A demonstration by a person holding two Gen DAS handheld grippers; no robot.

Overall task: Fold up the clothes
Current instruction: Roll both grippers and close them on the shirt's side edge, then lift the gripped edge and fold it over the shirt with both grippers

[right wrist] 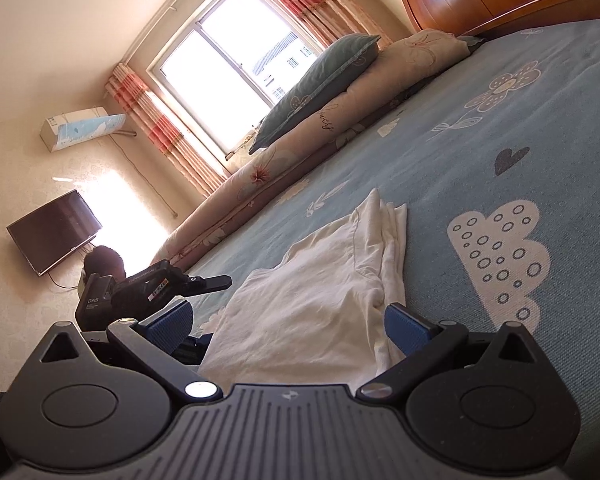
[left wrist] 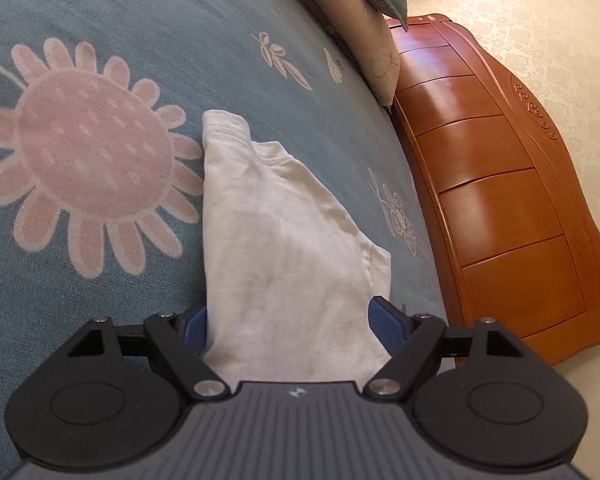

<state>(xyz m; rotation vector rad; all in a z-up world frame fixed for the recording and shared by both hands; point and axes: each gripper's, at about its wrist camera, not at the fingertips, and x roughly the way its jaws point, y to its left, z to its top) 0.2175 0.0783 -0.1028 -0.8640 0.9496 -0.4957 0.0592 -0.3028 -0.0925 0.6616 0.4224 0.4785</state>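
lying lengthwise ahead of both spread grippers, left gripper and right gripper, the folded white cotton shirt rests between their fingers.

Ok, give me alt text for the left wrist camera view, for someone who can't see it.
A white T-shirt lies part-folded on a blue floral bedspread, with the open left gripper straddling its near end. A wooden headboard and pillows run along the right.

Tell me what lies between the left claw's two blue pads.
White cotton garment fills the gap between the open left claw's pads, spread on the blue flowered bedspread; left wrist view.
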